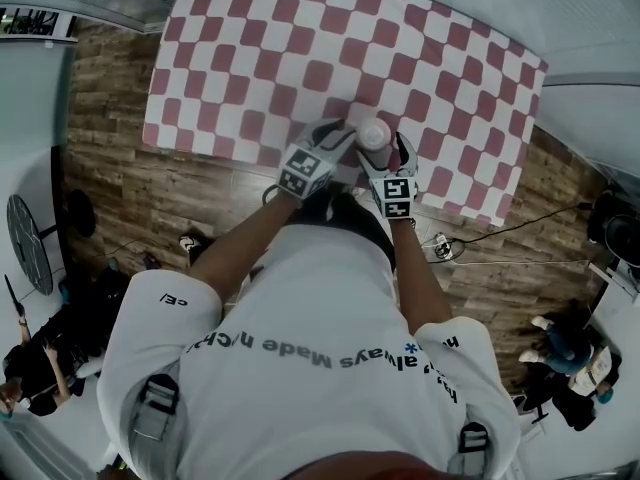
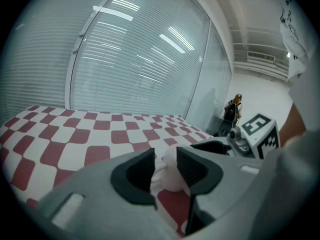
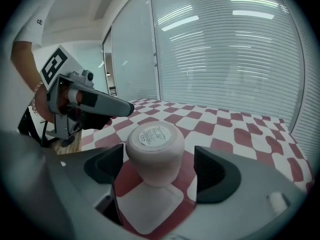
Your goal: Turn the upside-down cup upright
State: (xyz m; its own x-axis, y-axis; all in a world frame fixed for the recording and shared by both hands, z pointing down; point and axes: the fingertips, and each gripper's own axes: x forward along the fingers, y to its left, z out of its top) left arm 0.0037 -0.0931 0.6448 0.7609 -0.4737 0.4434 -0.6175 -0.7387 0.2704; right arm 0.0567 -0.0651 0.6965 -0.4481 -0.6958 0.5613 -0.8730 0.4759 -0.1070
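My right tongs (image 3: 159, 166) stand about as wide as they go. The pale pink, rounded ceramic cup (image 3: 155, 151) sits between the two black pads, which touch it on neither side. My left tongs (image 2: 165, 171) are drawn in to a narrow gap. The same cup shows pale through that gap, but seen from the right tongs their tip lies just beside the cup and off it, so I judge that they grip nothing.

The cup stands mouth down on the red-and-white checked tablecloth (image 1: 300, 48), close to the cloth's edge nearest me. Its flat base faces up and carries a round white label (image 3: 153, 135). In the head view both tongs reach over that near edge, the left ones (image 1: 340, 130) and the right ones (image 1: 380, 148) on either side of the cup (image 1: 374, 132).

I take this to be the approach: the cup is bracketed but not yet gripped, and it is not turned at all. Next I should close the right pads on the widest part of the body. Then I would lift it clear of the cloth, roll my wrist through half a turn and set it down on its base. The glazed curve may slip, so the grip wants to be square across the middle.
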